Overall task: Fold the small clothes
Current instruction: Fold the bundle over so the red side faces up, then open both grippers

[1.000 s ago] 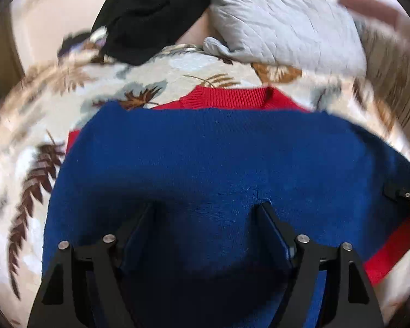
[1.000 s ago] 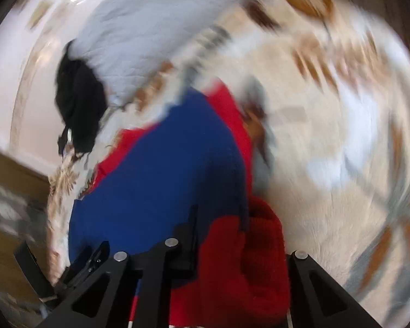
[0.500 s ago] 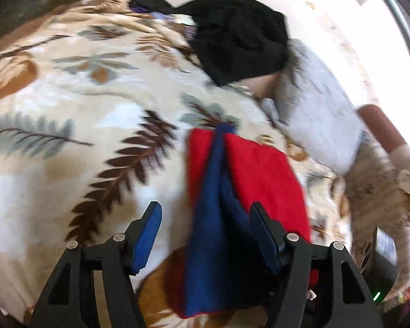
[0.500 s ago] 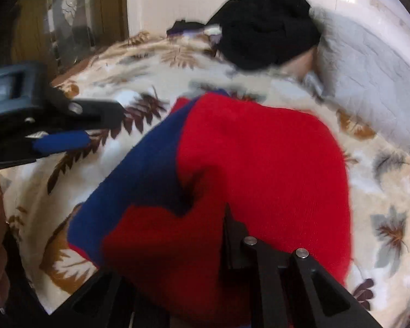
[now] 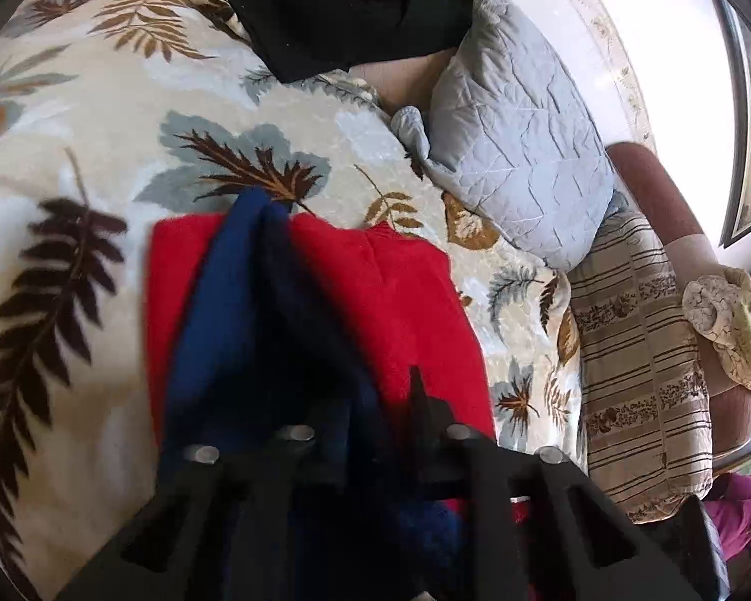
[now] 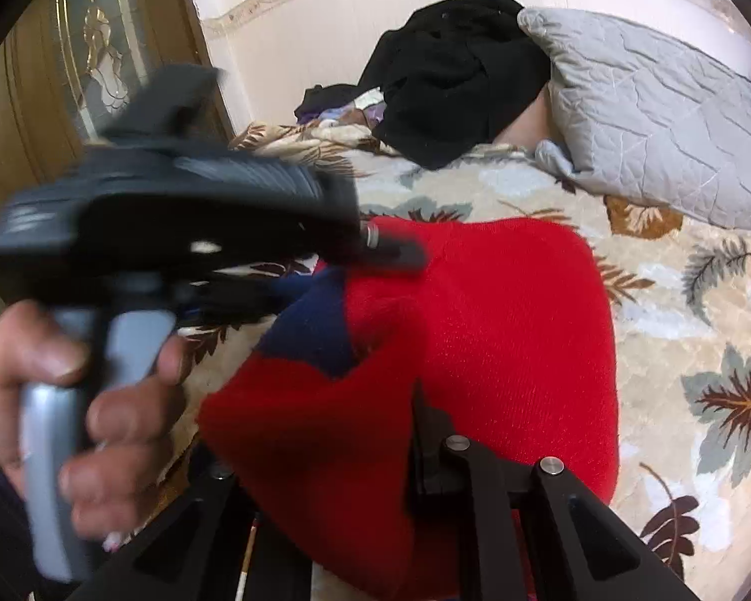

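Observation:
A small red and blue sweater (image 5: 405,310) lies on the leaf-patterned blanket (image 5: 100,115), folded over so that red shows on top with a blue fold running through it. My left gripper (image 5: 370,400) is shut on the blue fold (image 5: 255,310) at the sweater's near edge. In the right wrist view the sweater (image 6: 500,320) fills the middle, and my right gripper (image 6: 325,430) is shut on its near red edge. The left gripper's black body (image 6: 185,215) and the hand on its grey handle show blurred at the left there.
A grey quilted pillow (image 5: 520,150) and a heap of black clothing (image 5: 355,5) lie at the far side of the bed. A striped cushion (image 5: 636,365) is at the right. A wooden door (image 6: 75,75) stands at the left.
The sweater went from flat with blue up to folded with red on top. My left gripper, open half a second ago, has closed on the blue fold. The right gripper kept its hold.

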`<state>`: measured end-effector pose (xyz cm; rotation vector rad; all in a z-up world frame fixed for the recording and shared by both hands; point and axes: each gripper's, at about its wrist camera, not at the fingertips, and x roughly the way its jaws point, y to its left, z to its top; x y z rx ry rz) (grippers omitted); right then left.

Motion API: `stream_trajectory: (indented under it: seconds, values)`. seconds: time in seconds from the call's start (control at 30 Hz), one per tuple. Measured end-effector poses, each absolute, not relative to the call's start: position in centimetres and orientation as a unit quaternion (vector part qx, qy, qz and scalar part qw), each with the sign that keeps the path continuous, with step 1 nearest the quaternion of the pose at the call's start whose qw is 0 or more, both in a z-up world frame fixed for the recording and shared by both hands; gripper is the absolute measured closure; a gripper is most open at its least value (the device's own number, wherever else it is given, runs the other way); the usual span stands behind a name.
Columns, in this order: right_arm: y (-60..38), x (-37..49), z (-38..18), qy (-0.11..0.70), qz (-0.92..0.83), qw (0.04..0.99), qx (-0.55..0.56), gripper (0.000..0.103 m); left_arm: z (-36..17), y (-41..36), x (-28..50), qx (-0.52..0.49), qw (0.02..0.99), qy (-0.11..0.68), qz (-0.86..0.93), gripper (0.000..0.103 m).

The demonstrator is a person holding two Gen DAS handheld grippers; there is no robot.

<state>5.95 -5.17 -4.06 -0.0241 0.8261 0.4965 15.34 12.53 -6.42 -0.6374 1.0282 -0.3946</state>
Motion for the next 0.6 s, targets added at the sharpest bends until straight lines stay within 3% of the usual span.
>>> stream_trajectory:
  seconds: [0.17,0.3,0.4,0.47,0.53,0.6]
  values:
    - [-3.4,4.3,-1.4,0.345,0.268,0.899,-0.021,0.084,-1.5,13.8,10.8,-0.211,0.889,0.363,-0.182,0.086]
    - [-0.4,5.4,-6.4,0.423,0.278,0.861,-0.053,0.081,-8.4,15.9,13.0,-0.231,0.847,0.463,-0.123,0.085]
    - [-0.4,3.9,-7.0,0.407,0.278,0.868,-0.057,0.076,-10.1,16.5,12.6,-0.25,0.843,0.457,-0.133,0.084]
    - [-0.7,3.3,-6.3,0.41,0.293,0.862,-0.05,0.059,-10.0,16.7,12.7,-0.259,0.841,0.457,-0.132,0.084]
    - [-1.3,2.7,-5.7,0.411,0.305,0.858,-0.034,0.029,-10.2,16.6,12.6,-0.254,0.843,0.455,-0.131,0.083]
    - [-2.0,2.0,-5.3,0.412,0.305,0.859,-0.017,0.028,-10.0,16.6,12.6,-0.258,0.842,0.457,-0.128,0.083]
